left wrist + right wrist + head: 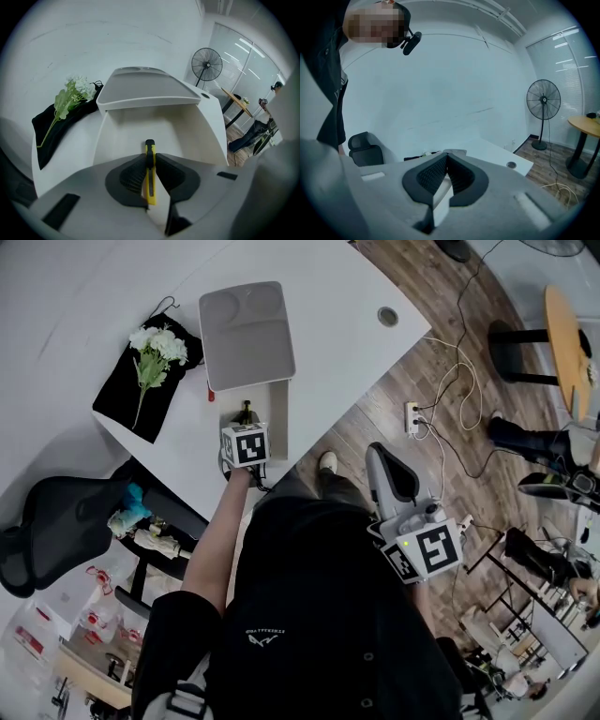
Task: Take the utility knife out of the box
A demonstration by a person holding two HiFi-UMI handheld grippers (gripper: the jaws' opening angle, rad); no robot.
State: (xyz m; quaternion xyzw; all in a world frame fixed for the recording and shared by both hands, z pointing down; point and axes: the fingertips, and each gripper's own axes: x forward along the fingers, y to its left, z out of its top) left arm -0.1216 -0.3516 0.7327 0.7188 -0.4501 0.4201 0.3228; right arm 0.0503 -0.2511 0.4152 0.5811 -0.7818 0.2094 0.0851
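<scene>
Yellow utility knife (150, 180) is pinched inside the box (123, 133) by the left gripper (149, 157), jaws nearly together; lifted askew, it could be levered loose

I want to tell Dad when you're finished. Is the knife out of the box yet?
Not yet. Done: the lid of the box is open. In hand: the left tool pinches the yellow knife, which sits inside the box. Left to do: lift it out. The right tool is shut and empty, off to the side.

The box (208, 133) looks matt, the utility knife (150, 171) smooth plastic (fingers (133, 176) ribbed).
</scene>
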